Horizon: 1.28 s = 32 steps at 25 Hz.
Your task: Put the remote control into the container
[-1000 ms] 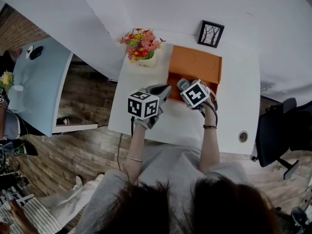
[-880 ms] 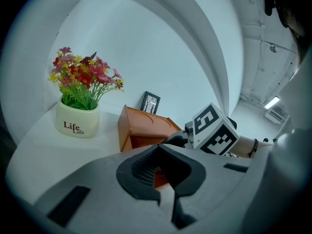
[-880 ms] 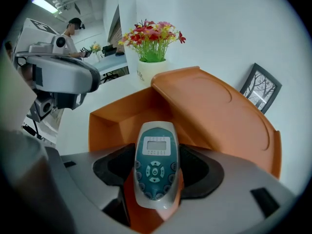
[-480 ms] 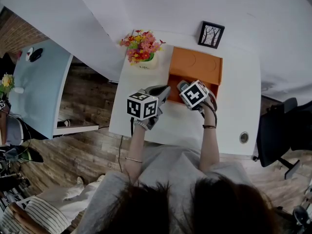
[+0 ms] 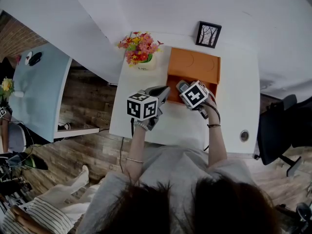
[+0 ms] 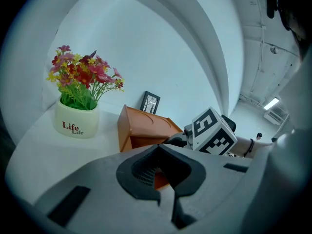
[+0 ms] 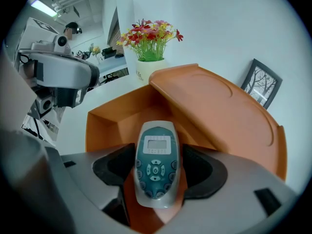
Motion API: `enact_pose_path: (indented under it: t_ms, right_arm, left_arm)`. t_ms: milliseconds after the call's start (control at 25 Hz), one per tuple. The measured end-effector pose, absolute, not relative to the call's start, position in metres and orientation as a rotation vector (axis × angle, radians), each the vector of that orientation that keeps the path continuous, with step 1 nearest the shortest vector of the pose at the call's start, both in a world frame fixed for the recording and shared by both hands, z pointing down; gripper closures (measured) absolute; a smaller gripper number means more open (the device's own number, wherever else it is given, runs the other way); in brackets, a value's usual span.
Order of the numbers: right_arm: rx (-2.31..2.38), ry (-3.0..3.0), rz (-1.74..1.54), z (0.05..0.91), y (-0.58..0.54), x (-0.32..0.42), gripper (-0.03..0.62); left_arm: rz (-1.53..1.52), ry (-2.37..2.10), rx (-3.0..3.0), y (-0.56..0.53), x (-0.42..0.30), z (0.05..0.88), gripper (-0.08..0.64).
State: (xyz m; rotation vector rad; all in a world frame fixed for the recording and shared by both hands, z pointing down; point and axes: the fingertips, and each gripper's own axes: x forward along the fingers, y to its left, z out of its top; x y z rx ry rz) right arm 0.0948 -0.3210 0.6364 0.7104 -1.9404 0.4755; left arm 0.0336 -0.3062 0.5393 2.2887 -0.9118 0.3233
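Note:
The grey and teal remote control [image 7: 157, 165] lies lengthwise between the jaws of my right gripper [image 7: 157, 177], which is shut on it. It hangs over the open front compartment of the orange container [image 7: 219, 106], buttons up. In the head view the right gripper [image 5: 184, 87] reaches the container's [image 5: 195, 65] near edge. My left gripper [image 5: 163, 89] hovers just left of the container, its jaws shut with nothing between them [image 6: 158, 167]. The container [image 6: 141, 126] stands ahead of it.
A white pot of flowers [image 5: 140, 50] stands left of the container on the white table [image 5: 239, 101]. A small framed picture [image 5: 208, 34] leans against the wall behind. A round cable hole [image 5: 244, 135] is at the near right, a dark office chair [image 5: 282, 126] beyond the table's right edge.
Both grippers stay where they were, the remote still held at the container's opening. Only the head view has shifted a little.

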Motion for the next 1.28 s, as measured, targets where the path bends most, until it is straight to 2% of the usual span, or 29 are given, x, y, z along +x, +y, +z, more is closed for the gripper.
enact_pose_path:
  t_ms: [760, 800, 880, 920, 1280]
  right_arm:
    - [0.920, -2.178, 0.519, 0.590, -0.312, 0.097, 0.301]
    - [0.948, -2.202, 0.525, 0.584, -0.312, 0.098, 0.326]
    - [1.036, -2.265, 0.558, 0.571, -0.313, 0.102, 0.473]
    - [1.074, -2.297, 0.585, 0.564, -0.314, 0.103, 0.500]
    - [1.139, -2.415, 0.610, 0.531, -0.299, 0.103, 0.514]
  left_arm:
    - [0.219, -0.948, 2.347, -0.297, 0.032, 0.521, 0.557]
    - [0.216, -0.945, 2.351, -0.296, 0.033, 0.520, 0.557]
    - [0.215, -0.934, 2.359, -0.293, 0.036, 0.518, 0.557]
    - [0.213, -0.929, 2.364, -0.292, 0.038, 0.517, 0.557]
    - [0.184, -0.902, 2.418, -0.281, 0.055, 0.504, 0.557]
